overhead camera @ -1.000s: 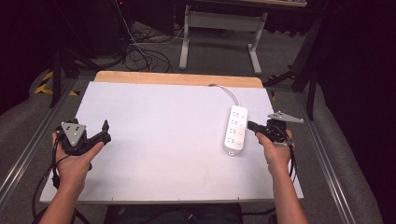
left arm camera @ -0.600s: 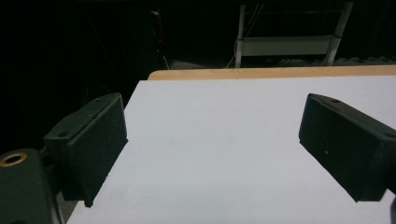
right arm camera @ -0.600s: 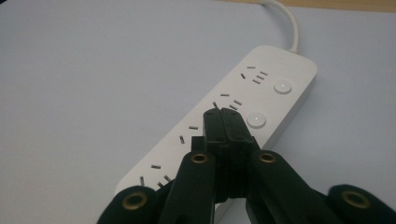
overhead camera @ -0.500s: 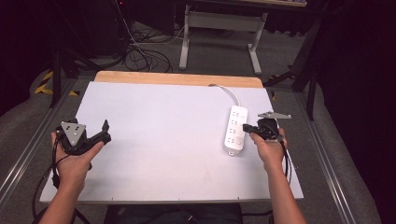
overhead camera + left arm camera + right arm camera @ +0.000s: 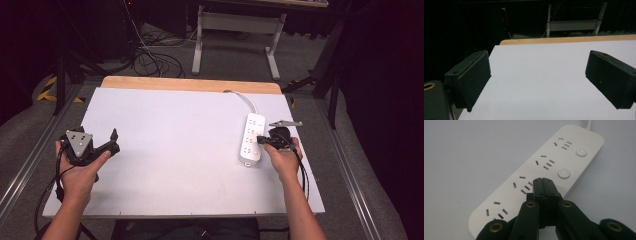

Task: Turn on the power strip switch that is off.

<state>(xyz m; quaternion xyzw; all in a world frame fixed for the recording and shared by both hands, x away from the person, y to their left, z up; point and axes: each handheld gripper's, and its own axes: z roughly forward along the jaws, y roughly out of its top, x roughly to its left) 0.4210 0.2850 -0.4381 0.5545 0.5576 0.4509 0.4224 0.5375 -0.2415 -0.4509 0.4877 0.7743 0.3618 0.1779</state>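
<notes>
Power strip [image 5: 541,177] lies flat on the white table [image 5: 175,165], directly under my right gripper [image 5: 543,181], sockets and buttons facing up. Its cord [image 5: 245,100] runs off the end away from me, toward the wooden back edge.

Right gripper: jaws clenched together, nothing between them. The closed tip sits over the strip's third socket group, on the button side. In the right gripper view two round buttons [image 5: 564,173] are clear just beyond the tip; the one for this socket would be right under or beside it, but the jaws cover that spot, so I can't confirm contact. My read: jaws are shut on purpose to make one blunt poking point, since an open pair would straddle a button rather than press it. Likely step is toggling a switch, tip down onto the button.

In the high view the right gripper [image 5: 272,140] comes at the strip [image 5: 251,139] from its right side, hand angled in, wrist low. That keeps the tip short of the sockets and on the switch row.

Left gripper [image 5: 107,145]: well apart from the strip, parked over bare table to the far left. Jaws spread wide, holding nothing; the left gripper view has both pads [image 5: 471,77] with plain white surface between them. Looks idle, kept out of the way. It isn't bracing the strip, so a sideways push from the right tip could slide the strip. I'd press straight down.
</notes>
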